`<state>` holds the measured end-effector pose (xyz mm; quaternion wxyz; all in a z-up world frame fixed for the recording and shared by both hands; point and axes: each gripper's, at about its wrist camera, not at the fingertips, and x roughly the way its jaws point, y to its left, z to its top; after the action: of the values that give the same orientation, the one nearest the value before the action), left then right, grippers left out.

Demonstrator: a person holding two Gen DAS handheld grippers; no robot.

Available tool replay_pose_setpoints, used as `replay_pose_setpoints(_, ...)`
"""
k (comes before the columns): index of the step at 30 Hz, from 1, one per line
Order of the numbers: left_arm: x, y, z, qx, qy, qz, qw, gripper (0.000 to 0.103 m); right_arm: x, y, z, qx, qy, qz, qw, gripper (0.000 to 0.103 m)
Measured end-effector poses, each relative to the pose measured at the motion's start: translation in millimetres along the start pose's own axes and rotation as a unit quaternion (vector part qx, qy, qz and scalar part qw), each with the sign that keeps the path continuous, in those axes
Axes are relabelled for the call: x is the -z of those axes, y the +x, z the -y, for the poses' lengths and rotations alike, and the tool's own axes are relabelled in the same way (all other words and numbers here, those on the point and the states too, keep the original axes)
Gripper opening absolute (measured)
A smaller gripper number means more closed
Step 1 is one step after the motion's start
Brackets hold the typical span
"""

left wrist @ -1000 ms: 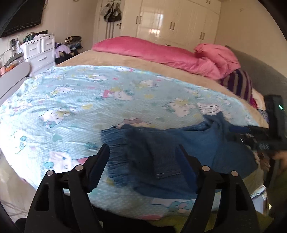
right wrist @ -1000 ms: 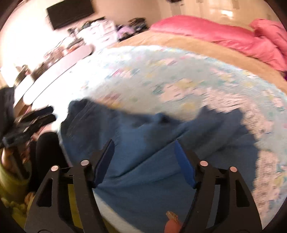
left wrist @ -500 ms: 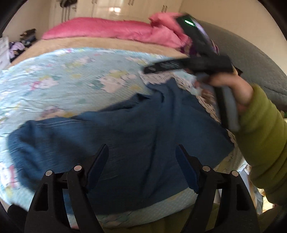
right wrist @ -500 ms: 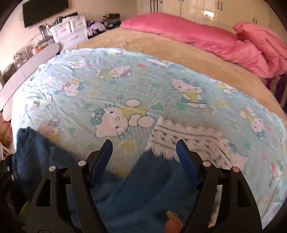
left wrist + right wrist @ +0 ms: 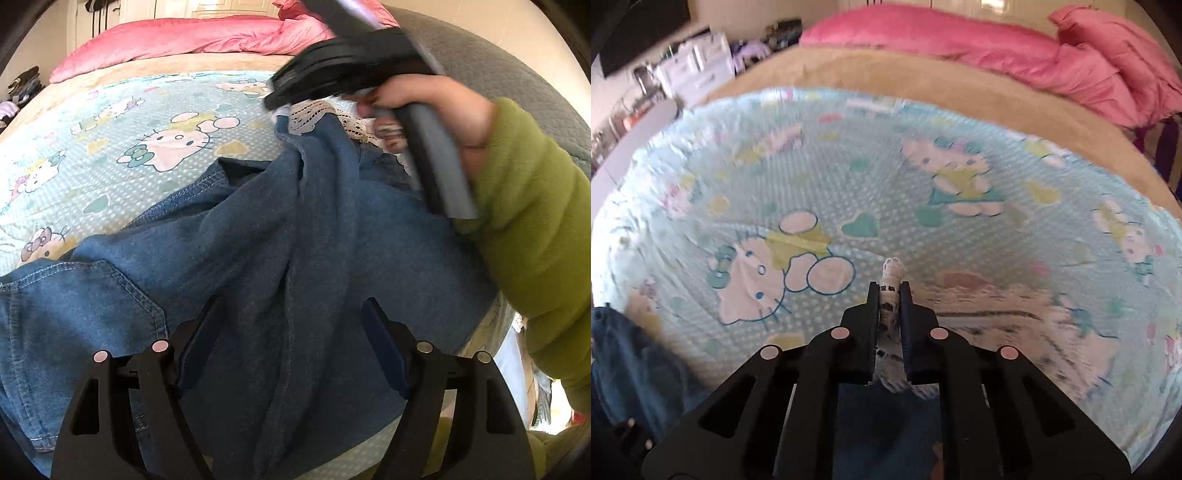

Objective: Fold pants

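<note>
Blue denim pants lie crumpled across the near edge of the bed, with a white lace hem at the leg end. My left gripper is open just above the middle of the pants, near a back pocket. My right gripper is shut on the pants' lace hem and holds it up over the bedspread. In the left wrist view the right gripper shows at the upper right, held by a hand in a green sleeve. More denim shows at the left in the right wrist view.
The bed carries a light blue cartoon-cat bedspread over a tan blanket. Pink pillows and a duvet lie at the head. White drawers with clutter stand left of the bed. A grey padded bed edge rises at the right.
My right gripper has closed on the lace hem and lifted it. My left gripper has come in closer over the pants and stays open.
</note>
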<state>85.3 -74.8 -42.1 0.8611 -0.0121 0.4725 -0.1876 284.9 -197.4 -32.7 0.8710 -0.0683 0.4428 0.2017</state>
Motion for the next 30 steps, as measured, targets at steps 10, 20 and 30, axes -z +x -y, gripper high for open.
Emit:
replay_pose_setpoints(10,5,-5,8,-0.031,0.000,0.015,0.9994,0.062,37,-112,54,-0.002,0.069,0.083,0.994,0.006)
replay_pose_setpoints(20,5,-18,9,-0.038,0.025,0.031,0.9985,0.004,99,-174,91,-0.007,0.122,0.091,0.988,0.006)
replay_pose_setpoints(30,26,-43,0,-0.040,0.035,0.038,0.9979,0.004,185,-187,90,0.004,0.191,0.030,0.981,0.006)
